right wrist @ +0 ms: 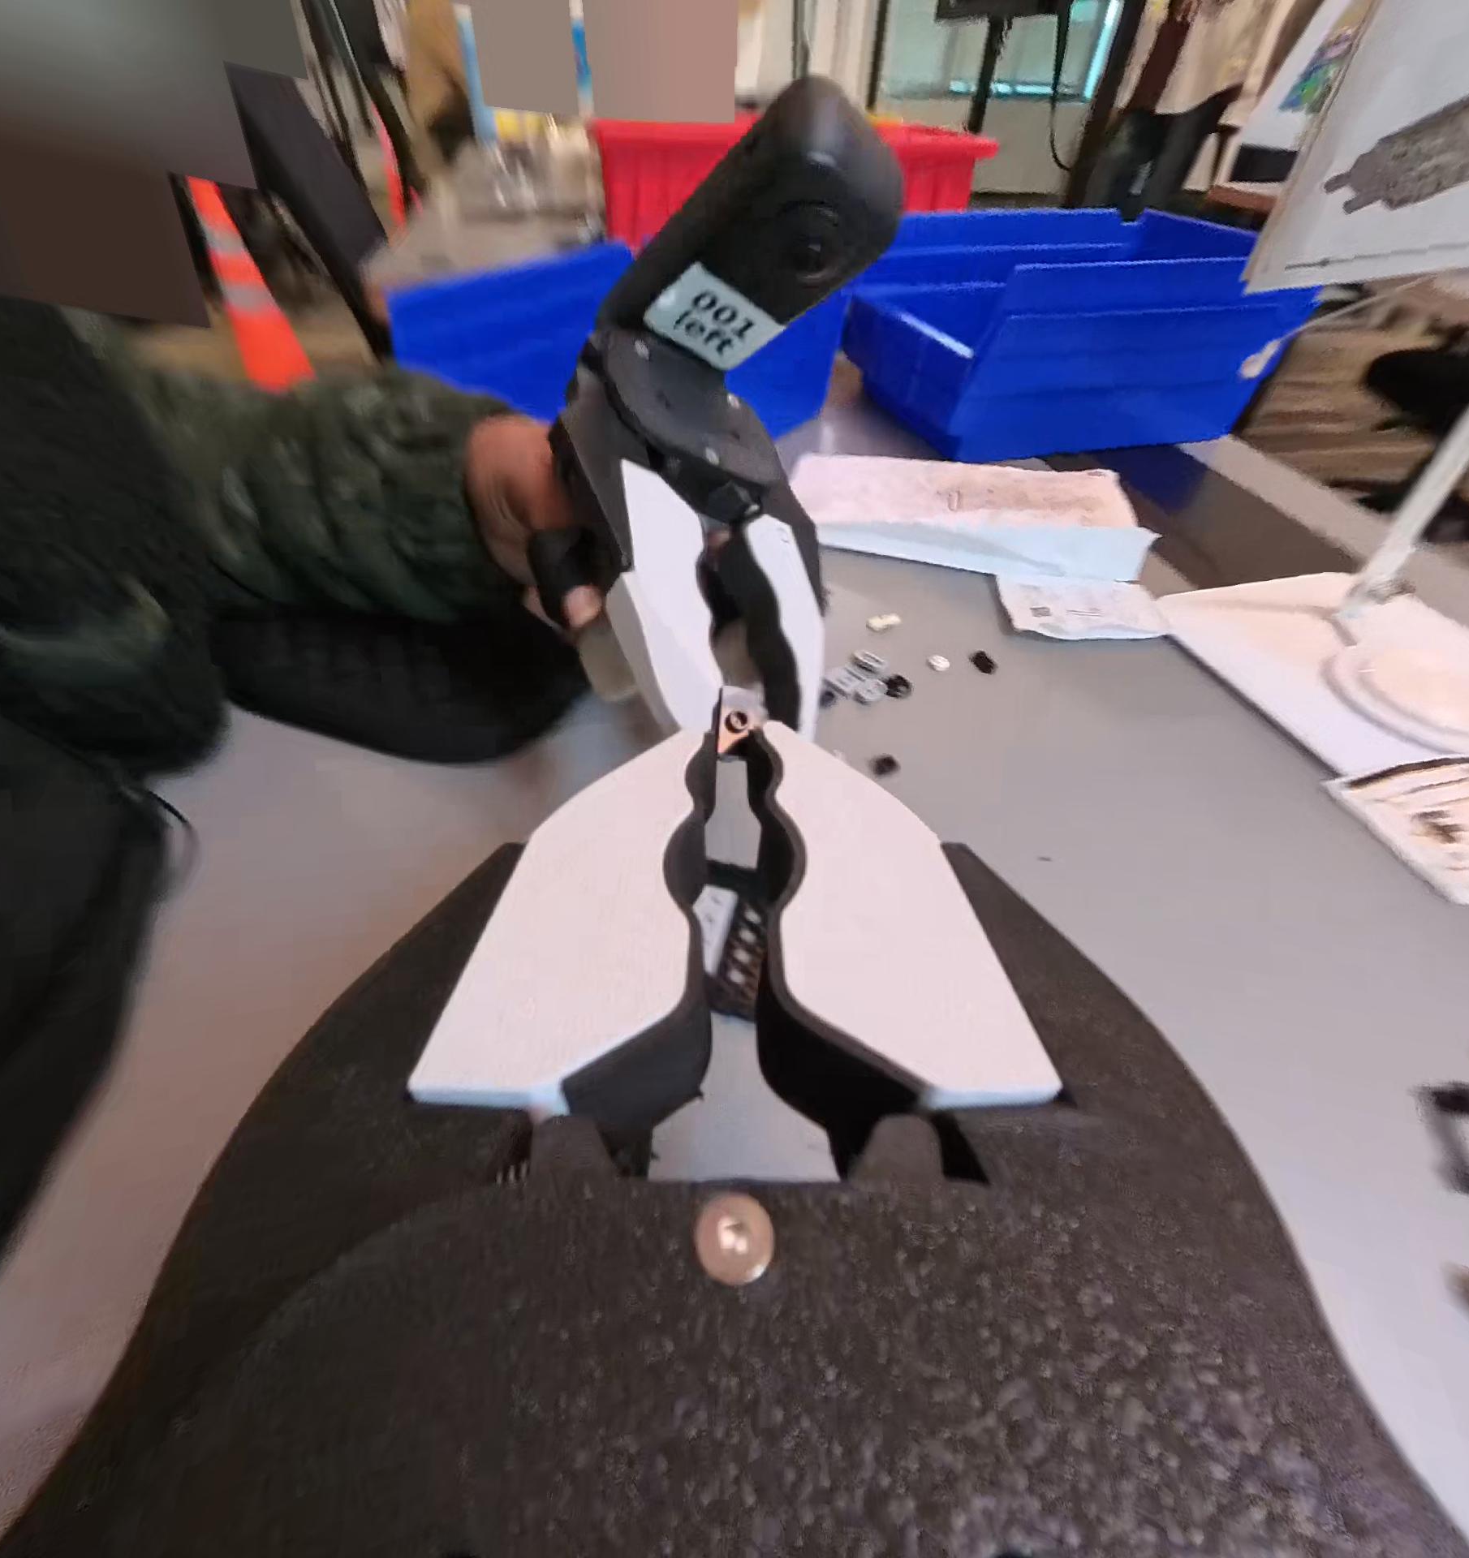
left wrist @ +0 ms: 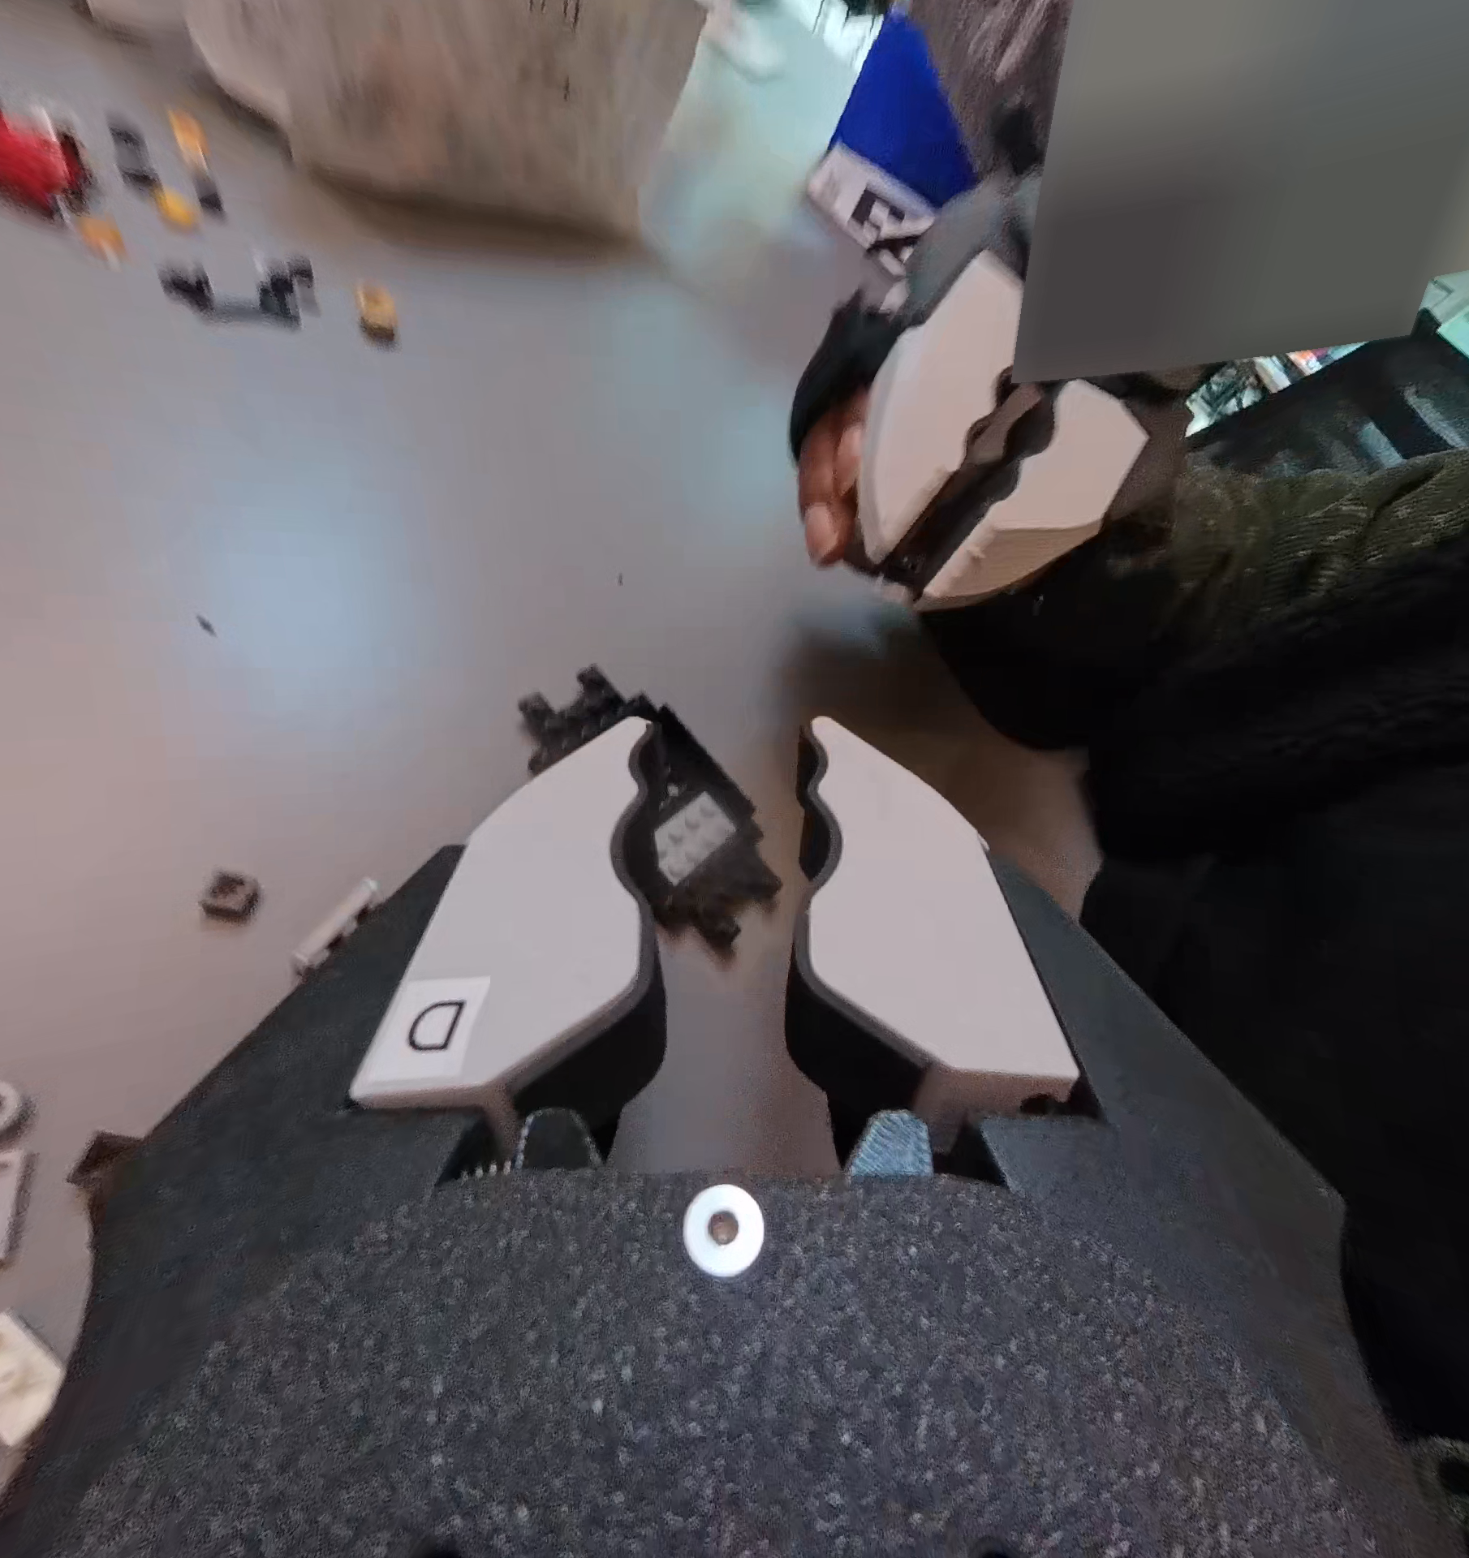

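On the grey bench (left wrist: 309,539), under the left gripper (left wrist: 727,729), lies a black brick assembly (left wrist: 697,843) with a small light grey studded plate on top. The left tongs stand apart over it: the assembly runs under the left-hand finger (left wrist: 546,860) and shows in the gap, while the other finger is clear of it, so nothing is clamped.

The right gripper (right wrist: 735,742) has its tongs drawn close together, pinching a small flat piece (right wrist: 735,729), black and pale with a round mark, at the very tips. In the left wrist view this gripper hangs tilted above the bench beside a dark green knitted sleeve (left wrist: 1304,539).

In the right wrist view the left gripper stands just beyond the held piece, tips down, gripped by a hand (right wrist: 520,514), with a black camera (right wrist: 790,219) on its top.

Toward the far side of the bench lie scattered small black and grey pieces (right wrist: 883,683), then folded paper sheets (right wrist: 967,514) and blue bins (right wrist: 1077,337). A white lamp base (right wrist: 1389,666) stands at the right edge. In the left wrist view a red part (left wrist: 23,156) and orange and black bits (left wrist: 234,291) lie at the far left corner.
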`<state>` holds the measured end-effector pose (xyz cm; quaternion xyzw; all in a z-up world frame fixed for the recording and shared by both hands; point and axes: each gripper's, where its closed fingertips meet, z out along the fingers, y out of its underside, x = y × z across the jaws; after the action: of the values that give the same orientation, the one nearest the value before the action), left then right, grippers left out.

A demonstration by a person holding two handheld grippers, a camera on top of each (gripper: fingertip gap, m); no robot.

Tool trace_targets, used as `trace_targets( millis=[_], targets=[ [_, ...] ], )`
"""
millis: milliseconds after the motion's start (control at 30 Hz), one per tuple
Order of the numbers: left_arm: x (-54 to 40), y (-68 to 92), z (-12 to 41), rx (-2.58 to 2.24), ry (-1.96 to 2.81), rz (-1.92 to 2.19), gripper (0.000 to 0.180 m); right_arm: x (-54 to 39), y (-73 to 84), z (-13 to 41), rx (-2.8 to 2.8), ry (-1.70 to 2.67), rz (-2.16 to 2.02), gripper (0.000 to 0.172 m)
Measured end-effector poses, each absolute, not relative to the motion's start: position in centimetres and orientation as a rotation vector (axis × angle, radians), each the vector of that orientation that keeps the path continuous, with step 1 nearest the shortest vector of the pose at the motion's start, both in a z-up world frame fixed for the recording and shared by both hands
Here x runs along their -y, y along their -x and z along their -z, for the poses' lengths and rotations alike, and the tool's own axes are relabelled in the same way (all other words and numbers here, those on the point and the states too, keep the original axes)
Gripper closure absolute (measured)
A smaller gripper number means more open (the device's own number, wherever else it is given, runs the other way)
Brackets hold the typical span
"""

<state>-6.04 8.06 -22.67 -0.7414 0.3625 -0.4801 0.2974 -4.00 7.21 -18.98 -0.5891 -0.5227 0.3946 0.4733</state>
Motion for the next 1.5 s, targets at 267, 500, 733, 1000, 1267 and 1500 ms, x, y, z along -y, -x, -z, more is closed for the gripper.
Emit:
trace_targets(
  millis=[267, 500, 733, 1000, 1267, 1500],
  targets=[
    [-6.3, 4.6, 16.9, -0.979, 1.588, 1.372, 0.165, -6.5, 4.6, 16.9, 1.027, 1.471, -1.448, 0.165],
    [-5.8, 4.6, 16.9, -0.97, 1.621, 1.456, 0.173, -6.0, 5.2, 16.9, 1.054, 1.443, -1.432, 0.165],
    [-4.3, 4.5, 17.6, -1.21, 1.554, 1.218, 0.173, -4.9, 5.1, 17.6, 1.235, 1.434, -1.374, 0.157],
    [-3.1, 4.2, 17.5, -1.317, 1.425, 1.114, 0.173, -3.2, 4.8, 17.5, 1.335, 1.416, -1.444, 0.164],
    [-3.5, 4.4, 17.7, -1.259, 1.537, 1.233, 0.172, -3.7, 4.8, 17.0, 1.299, 1.321, -1.31, 0.165],
    [-5.0, 5.4, 20.2, -1.266, 1.673, 1.096, 0.172, -4.3, 3.1, 13.6, 1.226, 1.204, -1.206, 0.172]
  ],
)
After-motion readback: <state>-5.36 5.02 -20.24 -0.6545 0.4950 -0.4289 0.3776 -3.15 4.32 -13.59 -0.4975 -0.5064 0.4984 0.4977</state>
